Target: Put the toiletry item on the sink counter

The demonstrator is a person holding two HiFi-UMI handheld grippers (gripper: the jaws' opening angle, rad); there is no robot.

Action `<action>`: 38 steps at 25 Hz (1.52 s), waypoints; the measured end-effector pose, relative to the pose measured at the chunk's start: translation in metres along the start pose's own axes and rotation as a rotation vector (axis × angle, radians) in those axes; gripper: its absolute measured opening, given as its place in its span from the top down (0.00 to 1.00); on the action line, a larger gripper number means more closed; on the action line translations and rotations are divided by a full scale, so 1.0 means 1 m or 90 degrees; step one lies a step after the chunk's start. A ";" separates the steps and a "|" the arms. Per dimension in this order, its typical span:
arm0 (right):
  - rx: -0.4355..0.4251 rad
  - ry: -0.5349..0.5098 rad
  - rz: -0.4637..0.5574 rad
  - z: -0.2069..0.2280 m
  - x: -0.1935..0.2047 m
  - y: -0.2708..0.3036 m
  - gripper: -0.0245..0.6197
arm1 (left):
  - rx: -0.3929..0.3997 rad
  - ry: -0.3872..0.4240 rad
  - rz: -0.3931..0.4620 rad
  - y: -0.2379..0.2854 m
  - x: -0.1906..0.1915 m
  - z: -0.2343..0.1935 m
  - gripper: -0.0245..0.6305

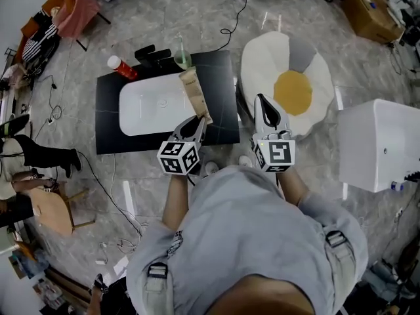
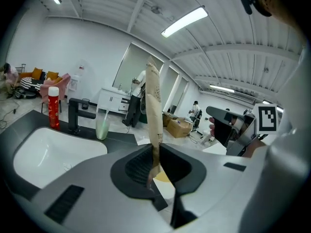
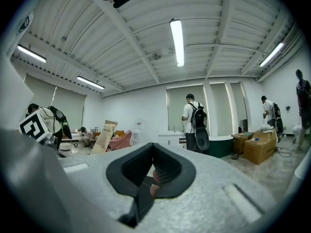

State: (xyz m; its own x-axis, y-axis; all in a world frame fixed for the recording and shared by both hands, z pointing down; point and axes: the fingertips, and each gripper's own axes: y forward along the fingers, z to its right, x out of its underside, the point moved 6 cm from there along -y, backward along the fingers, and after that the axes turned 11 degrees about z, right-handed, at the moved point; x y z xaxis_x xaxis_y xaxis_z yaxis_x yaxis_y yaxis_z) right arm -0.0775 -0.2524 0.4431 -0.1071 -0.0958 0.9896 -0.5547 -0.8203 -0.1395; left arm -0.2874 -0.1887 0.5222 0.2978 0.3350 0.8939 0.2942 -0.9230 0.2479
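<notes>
The toiletry item is a tan tube [image 1: 195,94]. My left gripper [image 1: 200,119] is shut on the tube's crimped end, and the tube sticks out over the black sink counter [image 1: 220,77], just right of the white basin [image 1: 154,104]. In the left gripper view the tube [image 2: 154,106] rises straight out of the gripper [image 2: 155,166]. I cannot tell whether its far end touches the counter. My right gripper [image 1: 260,99] is shut and empty beside the counter's right edge; in its own view the gripper [image 3: 153,176] holds nothing.
At the counter's back edge stand a red bottle [image 1: 123,67], a black faucet [image 1: 152,54] and a green glass [image 1: 182,56]. An egg-shaped rug [image 1: 289,87] lies to the right, with a white cabinet [image 1: 377,143] beyond it. People stand in the room's background.
</notes>
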 end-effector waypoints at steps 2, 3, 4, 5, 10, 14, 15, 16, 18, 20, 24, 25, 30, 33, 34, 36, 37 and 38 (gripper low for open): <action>0.013 -0.003 -0.003 0.001 0.001 0.000 0.95 | 0.007 0.001 -0.015 0.005 0.005 -0.005 0.89; 0.018 -0.005 -0.004 0.001 0.001 0.000 0.95 | 0.010 0.002 -0.021 0.007 0.007 -0.007 0.90; 0.022 -0.006 -0.005 0.001 0.002 0.001 0.95 | 0.013 0.003 -0.027 0.010 0.009 -0.009 0.90; 0.026 -0.008 -0.007 0.002 0.003 0.001 0.95 | 0.016 0.002 -0.033 0.012 0.011 -0.010 0.90; 0.024 -0.017 -0.009 0.003 0.005 0.003 0.95 | 0.024 -0.006 -0.063 0.022 0.027 -0.015 0.90; 0.031 -0.016 -0.007 0.006 0.005 0.005 0.95 | 0.026 -0.018 -0.083 0.028 0.040 -0.020 0.89; 0.032 -0.016 -0.006 0.006 0.005 0.004 0.95 | 0.026 -0.021 -0.089 0.029 0.043 -0.021 0.90; 0.033 -0.017 -0.005 0.007 0.005 0.004 0.95 | 0.027 -0.023 -0.095 0.031 0.046 -0.022 0.90; 0.038 -0.019 -0.008 0.008 0.005 0.002 0.95 | 0.029 -0.028 -0.106 0.033 0.053 -0.025 0.89; 0.045 -0.018 -0.013 0.009 0.006 0.000 0.95 | 0.032 -0.035 -0.116 0.037 0.060 -0.028 0.90; 0.050 -0.022 -0.015 0.010 0.007 -0.003 0.95 | 0.034 -0.042 -0.135 0.043 0.073 -0.033 0.90; 0.055 -0.020 -0.017 0.010 0.007 -0.004 0.95 | 0.034 -0.041 -0.141 0.045 0.076 -0.035 0.90; 0.076 -0.019 -0.021 0.015 0.006 -0.009 0.95 | 0.038 -0.035 -0.163 0.055 0.087 -0.038 0.90; 0.085 -0.021 -0.022 0.019 0.004 -0.011 0.95 | 0.043 -0.032 -0.172 0.061 0.091 -0.037 0.90; 0.087 -0.022 -0.022 0.020 0.004 -0.012 0.95 | 0.043 -0.033 -0.175 0.063 0.093 -0.036 0.90; 0.091 -0.022 -0.022 0.021 0.004 -0.014 0.95 | 0.042 -0.035 -0.182 0.065 0.097 -0.038 0.90; 0.092 -0.022 -0.022 0.021 0.004 -0.015 0.95 | 0.040 -0.037 -0.186 0.066 0.100 -0.039 0.90; 0.093 -0.022 -0.022 0.021 0.004 -0.015 0.95 | 0.038 -0.038 -0.189 0.066 0.103 -0.039 0.90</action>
State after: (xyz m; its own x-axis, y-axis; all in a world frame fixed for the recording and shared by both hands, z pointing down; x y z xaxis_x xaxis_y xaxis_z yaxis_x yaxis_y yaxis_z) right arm -0.0516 -0.2522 0.4497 -0.0604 -0.0837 0.9947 -0.4307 -0.8967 -0.1016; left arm -0.2728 -0.2229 0.6454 0.2437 0.6007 0.7615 0.4293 -0.7708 0.4707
